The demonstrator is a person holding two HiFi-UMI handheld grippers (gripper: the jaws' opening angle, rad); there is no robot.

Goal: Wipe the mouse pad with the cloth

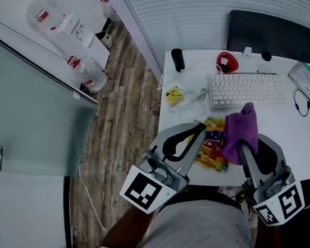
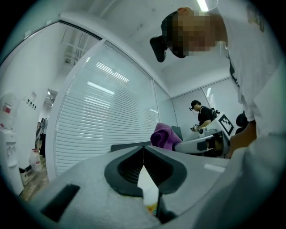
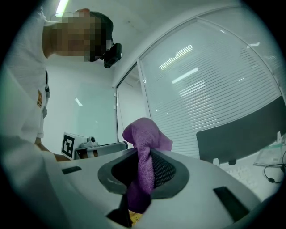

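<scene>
The right gripper (image 3: 145, 162) jaws were clamped on the cloth (image 3: 144, 134). This was a purple, finely woven fabric, bunched into a rumpled peak above the ribbed black pads. The left gripper (image 2: 143, 151) jaws were pressed together at the tips, with nothing held. In the head view, the mouse pad (image 1: 212, 154), flat with a multicoloured print, lay on the smooth white desk (image 1: 291, 125) between the two grippers. A white keyboard (image 1: 245, 89) lay beyond it.
</scene>
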